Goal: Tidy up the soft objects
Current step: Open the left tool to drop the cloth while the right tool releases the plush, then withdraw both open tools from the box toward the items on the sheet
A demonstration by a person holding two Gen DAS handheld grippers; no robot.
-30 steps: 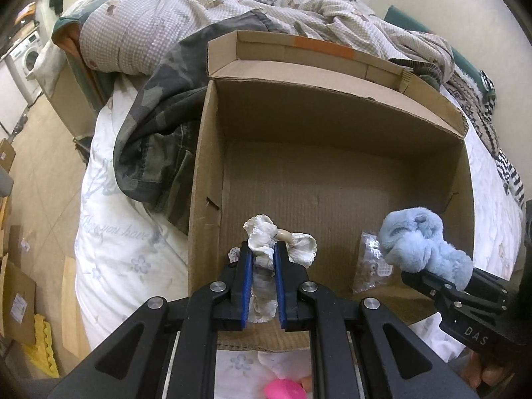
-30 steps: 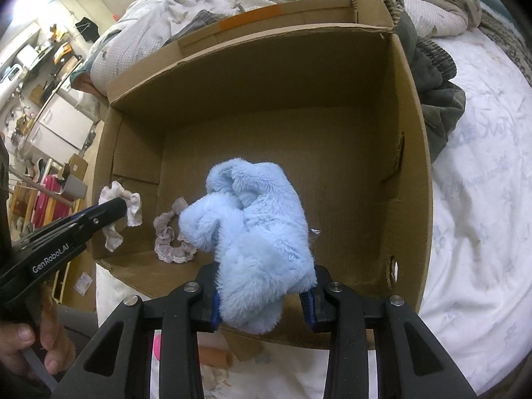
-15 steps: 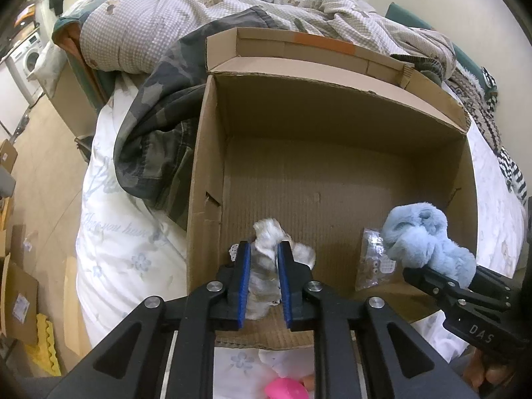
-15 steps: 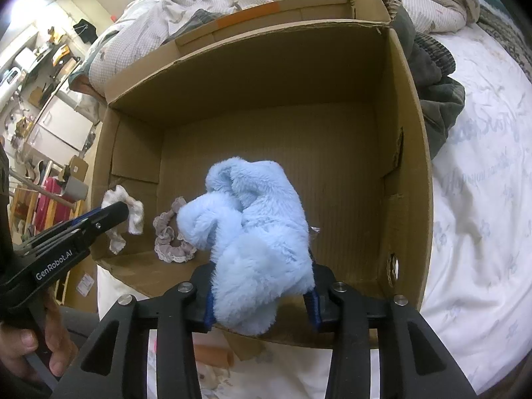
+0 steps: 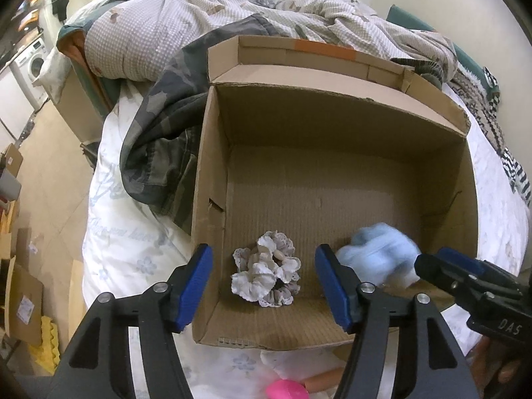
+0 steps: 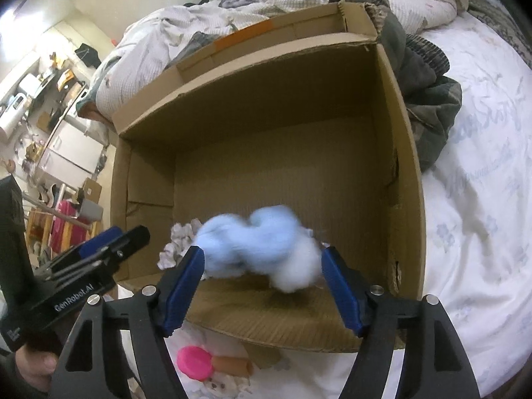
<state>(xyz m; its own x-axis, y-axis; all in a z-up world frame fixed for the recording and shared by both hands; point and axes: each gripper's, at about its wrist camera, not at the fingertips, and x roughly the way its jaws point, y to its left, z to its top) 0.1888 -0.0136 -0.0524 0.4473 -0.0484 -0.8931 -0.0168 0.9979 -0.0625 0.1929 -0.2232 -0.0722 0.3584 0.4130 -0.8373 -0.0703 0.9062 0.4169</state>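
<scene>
An open cardboard box (image 5: pixel 332 126) (image 6: pixel 299 106) stands on the bed. A white lace scrunchie (image 5: pixel 266 272) lies on the box floor near the front wall, on top of a greyish one (image 5: pixel 282 296). My left gripper (image 5: pixel 262 286) is open above it, with nothing in its jaws. A fluffy light-blue soft thing (image 6: pixel 262 246) (image 5: pixel 379 256), blurred by motion, is inside the box between the spread jaws of my right gripper (image 6: pixel 262 286), which is open. The white scrunchie also shows in the right wrist view (image 6: pixel 176 242), behind the blue thing.
A camouflage garment (image 5: pixel 159 153) lies against the box's left side. Rumpled checked bedding (image 5: pixel 199 16) is piled behind it. A pink round thing (image 6: pixel 194 362) and a tan cylinder (image 6: pixel 232 365) lie on the white sheet in front of the box.
Both grippers have opened. The white scrunchie has dropped from the left gripper onto the box floor. The blue fluffy thing has left the right gripper and is falling into the box.
</scene>
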